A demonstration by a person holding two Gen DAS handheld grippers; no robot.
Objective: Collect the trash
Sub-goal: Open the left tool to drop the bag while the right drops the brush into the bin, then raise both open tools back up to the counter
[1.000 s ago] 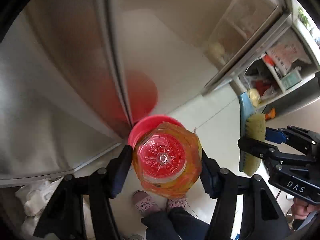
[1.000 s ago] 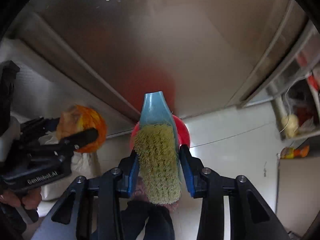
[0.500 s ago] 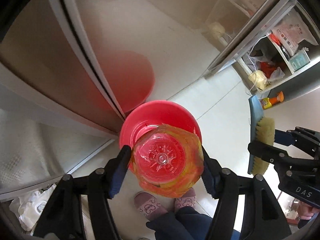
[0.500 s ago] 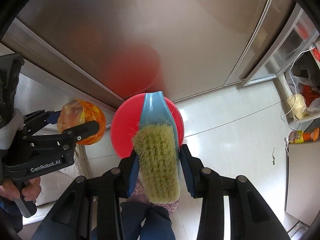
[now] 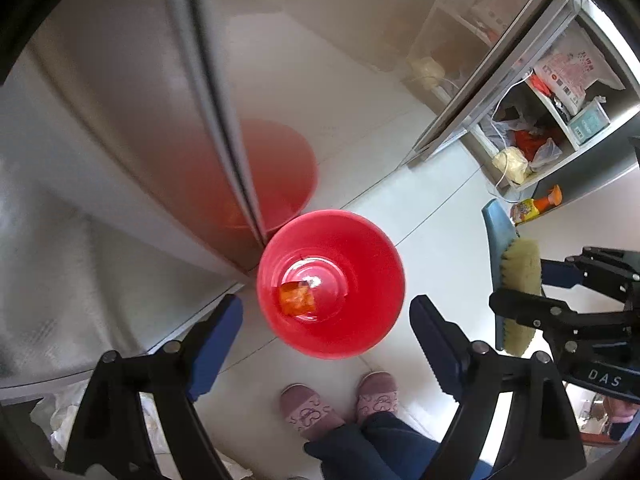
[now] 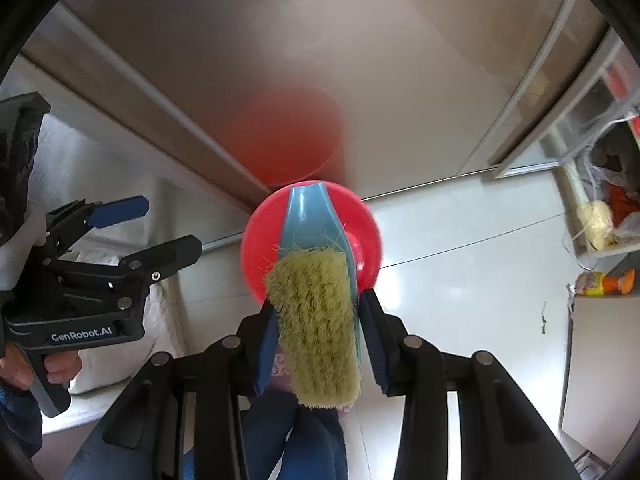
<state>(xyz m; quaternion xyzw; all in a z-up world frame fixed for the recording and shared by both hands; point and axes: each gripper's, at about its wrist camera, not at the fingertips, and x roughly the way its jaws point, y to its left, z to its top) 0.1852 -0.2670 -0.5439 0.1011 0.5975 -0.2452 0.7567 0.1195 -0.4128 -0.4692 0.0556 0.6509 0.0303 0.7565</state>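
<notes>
Red bin [image 5: 372,340] half-hidden behind clamped brush [image 6: 316,320] (left gripper [image 5: 326,338] opening, empty).

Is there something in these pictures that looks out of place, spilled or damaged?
Nothing looks spilled or damaged. The crumpled orange plastic item lies inside the round red plastic bin; the left gripper, jaws opening, holds nothing. One oddity: the right gripper holds a blue scrubbing brush with yellow bristles over that bin.

White letters "DAS" stand on the black body of the right gripper [image 5: 520,280] seen from the left wrist, and "GenRobot.AI" stands on the black body of the left gripper [image 6: 160,228].
</notes>
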